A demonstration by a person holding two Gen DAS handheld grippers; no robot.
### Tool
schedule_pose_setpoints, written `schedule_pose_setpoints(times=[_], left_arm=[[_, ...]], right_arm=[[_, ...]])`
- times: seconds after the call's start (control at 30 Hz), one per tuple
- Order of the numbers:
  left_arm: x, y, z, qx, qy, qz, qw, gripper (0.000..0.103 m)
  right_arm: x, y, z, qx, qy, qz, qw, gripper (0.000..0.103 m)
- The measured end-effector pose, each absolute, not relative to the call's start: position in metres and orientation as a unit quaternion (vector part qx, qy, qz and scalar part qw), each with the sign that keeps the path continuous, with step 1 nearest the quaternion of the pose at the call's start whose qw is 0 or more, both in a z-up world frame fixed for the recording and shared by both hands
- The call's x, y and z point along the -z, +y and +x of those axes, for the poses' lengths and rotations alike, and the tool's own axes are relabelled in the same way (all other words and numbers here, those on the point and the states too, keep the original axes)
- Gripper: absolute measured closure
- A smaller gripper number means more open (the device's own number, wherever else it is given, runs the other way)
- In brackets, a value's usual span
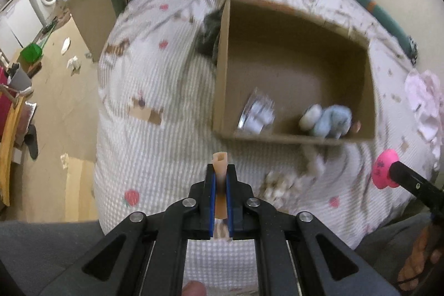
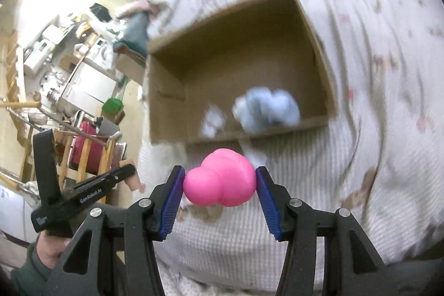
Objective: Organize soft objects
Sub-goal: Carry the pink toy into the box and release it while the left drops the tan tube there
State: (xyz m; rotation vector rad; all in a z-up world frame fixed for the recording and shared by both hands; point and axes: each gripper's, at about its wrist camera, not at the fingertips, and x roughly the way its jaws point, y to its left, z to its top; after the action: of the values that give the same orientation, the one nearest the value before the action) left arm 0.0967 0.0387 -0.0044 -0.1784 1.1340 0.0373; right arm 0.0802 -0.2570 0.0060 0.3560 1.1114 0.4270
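Both grippers loaded, box ahead

Our left gripper (image 1: 220, 179) clamps a beige tube (image 1: 221, 169); our right gripper (image 2: 219, 185) grips a pink squishy toy (image 2: 220, 182); the cardboard box (image 1: 222, 74) lies just beyond.

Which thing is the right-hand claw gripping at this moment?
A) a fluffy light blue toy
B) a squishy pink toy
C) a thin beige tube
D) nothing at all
B: in the right wrist view the blue pads of the right gripper press on both sides of the pink toy, while the light blue toy lies in the cardboard box.
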Motion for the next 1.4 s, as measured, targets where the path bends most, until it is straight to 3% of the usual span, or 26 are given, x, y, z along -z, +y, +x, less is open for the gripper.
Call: schedule_pose_setpoints(times=[0.4, 1.03, 1.4], left_arm=[[-0.058, 0.015, 0.152, 0.012, 0.477, -0.056, 0.877, 0.097], [0.029, -0.003, 0.199, 0.016, 0.504, -0.028, 0.863, 0.097], [0.038, -0.005, 0.200, 0.021, 0.487, -0.022, 0.873, 0.097]], right_arm=[[-0.058, -0.245, 0.129, -0.219, 0.461, 0.137, 0.849, 0.048], [0.007, -0.240, 0.173, -0.186, 0.488, 0.118, 0.845, 0.048], [0.029, -0.234, 0.181, -0.165, 0.514, 0.107, 0.835, 0.048]])
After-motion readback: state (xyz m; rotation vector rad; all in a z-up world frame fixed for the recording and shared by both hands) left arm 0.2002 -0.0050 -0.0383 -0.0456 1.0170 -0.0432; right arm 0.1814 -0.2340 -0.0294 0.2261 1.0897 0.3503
